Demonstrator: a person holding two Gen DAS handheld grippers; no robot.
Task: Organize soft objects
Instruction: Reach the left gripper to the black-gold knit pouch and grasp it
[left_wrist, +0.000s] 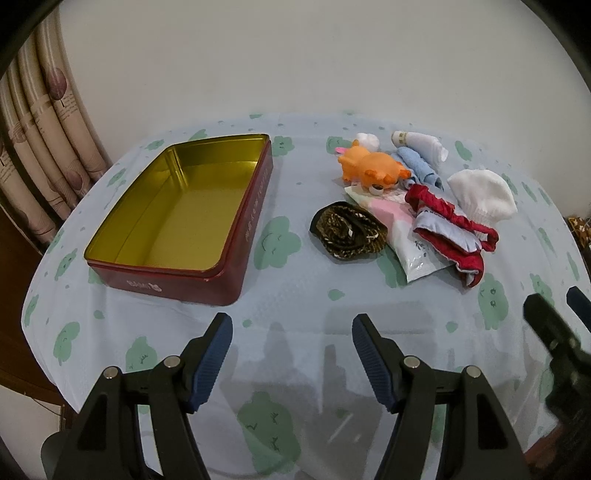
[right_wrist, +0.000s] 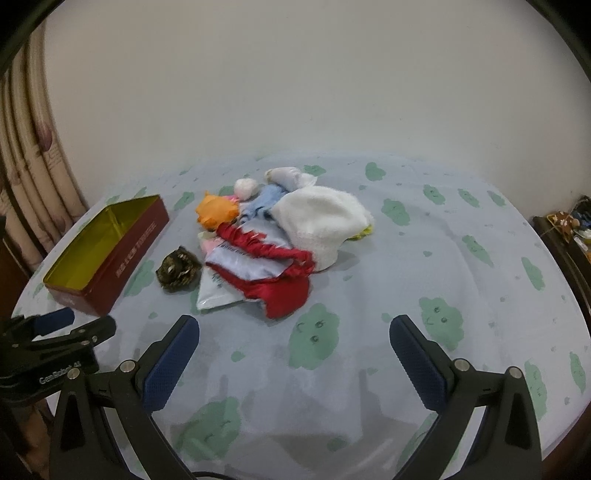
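Note:
An open red tin box (left_wrist: 240, 236) with a gold inside stands empty at the left; it also shows in the right wrist view (right_wrist: 129, 251). A pile of soft things lies to its right: an orange plush toy (left_wrist: 373, 166), a blue cloth (left_wrist: 417, 164), a white knit cloth (left_wrist: 480, 195), a red and pale-blue fabric piece (left_wrist: 450, 229), a plastic pack (left_wrist: 410, 243) and a dark brown scrunchie (left_wrist: 347, 230). My left gripper (left_wrist: 291, 332) is open and empty, near the table's front. My right gripper (right_wrist: 293, 332) is open and empty, in front of the pile (right_wrist: 280, 236).
The table wears a pale blue cloth with green cloud shapes (right_wrist: 443, 258). A curtain (left_wrist: 44, 147) hangs at the left. A white wall stands behind. Dark furniture with clutter (right_wrist: 569, 225) sits at the far right.

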